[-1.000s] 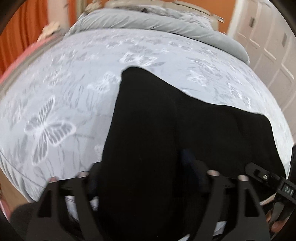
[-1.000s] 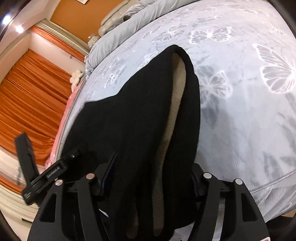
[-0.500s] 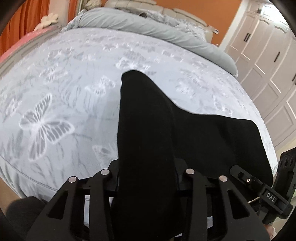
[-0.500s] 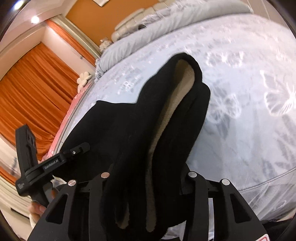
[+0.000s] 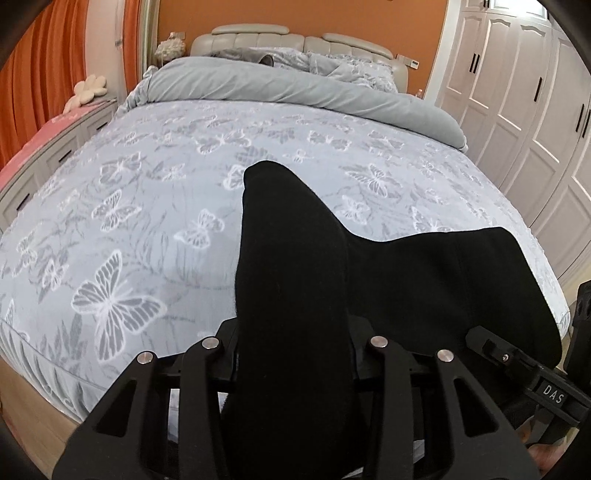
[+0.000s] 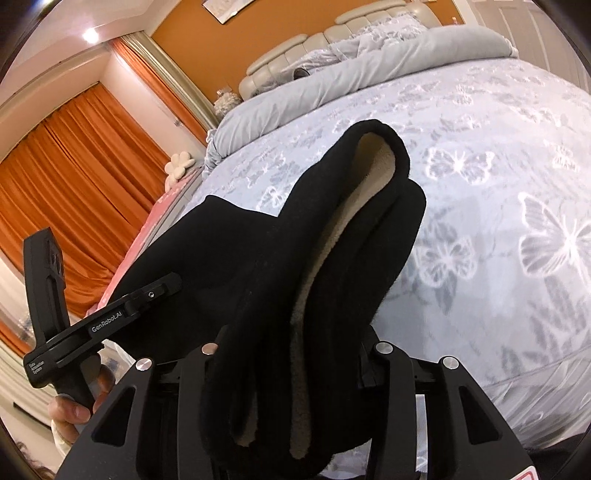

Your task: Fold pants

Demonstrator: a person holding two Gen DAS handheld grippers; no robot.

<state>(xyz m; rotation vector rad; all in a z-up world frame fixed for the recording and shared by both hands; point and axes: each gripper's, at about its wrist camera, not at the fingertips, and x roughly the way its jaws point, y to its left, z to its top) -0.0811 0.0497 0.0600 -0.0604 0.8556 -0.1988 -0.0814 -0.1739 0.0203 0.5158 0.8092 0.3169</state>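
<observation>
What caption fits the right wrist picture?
Right gripper clamps black fleece-lined pants above the butterfly bedspread.

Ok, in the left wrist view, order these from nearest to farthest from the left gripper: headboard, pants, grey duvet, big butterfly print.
1. pants, clamped in the left gripper.
2. big butterfly print, near-left on the bedspread.
3. grey duvet, bunched across the far end of the bed.
4. headboard, behind the duvet against the wall.

Bright, sharp; ceiling spotlight glares (fisheye-bent, dark corners).
</observation>
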